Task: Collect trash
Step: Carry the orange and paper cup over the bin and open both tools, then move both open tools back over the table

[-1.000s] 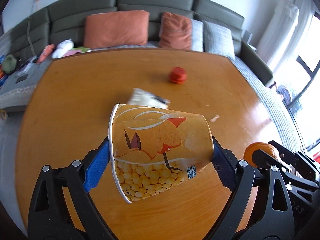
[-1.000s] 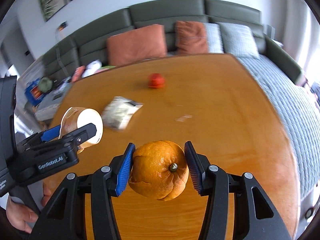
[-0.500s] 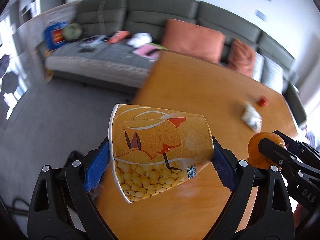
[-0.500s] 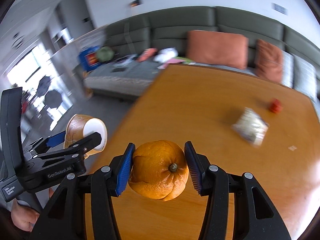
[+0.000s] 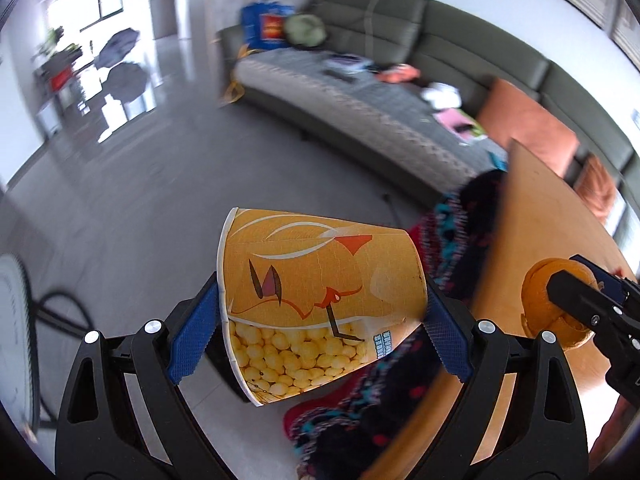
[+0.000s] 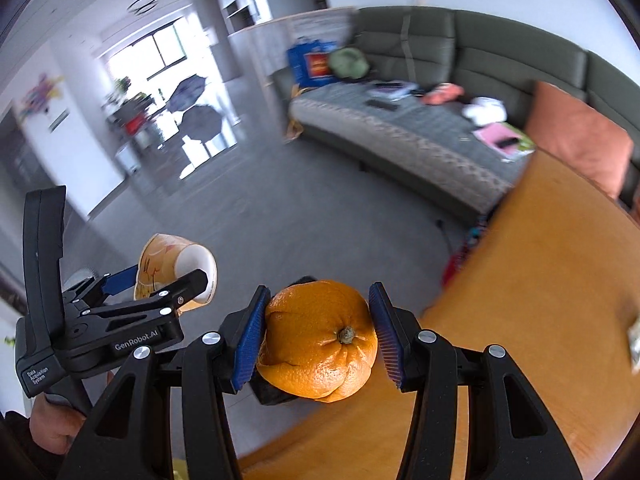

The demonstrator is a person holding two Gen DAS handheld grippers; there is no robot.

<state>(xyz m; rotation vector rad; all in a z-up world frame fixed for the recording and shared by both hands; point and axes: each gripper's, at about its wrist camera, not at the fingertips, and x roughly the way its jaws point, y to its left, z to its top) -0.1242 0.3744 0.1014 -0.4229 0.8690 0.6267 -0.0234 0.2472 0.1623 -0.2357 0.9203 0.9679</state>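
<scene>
Grey floor and a green sofa (image 5: pixel 440 40) fill the background beside the orange wooden table (image 6: pixel 560 280). One yellow paper snack cup (image 5: pixel 320 280), lying crosswise, is pinched by the left gripper (image 5: pixel 320 320); one orange peel (image 6: pixel 318 340) is clamped by the right gripper (image 6: pixel 318 328). No bin is seen.

Black plastic grippers, blue ribbed fingers (image 6: pixel 248 334), silver screws, white "GenRobot.AI" lettering, possibly a dark sleeve.
</scene>
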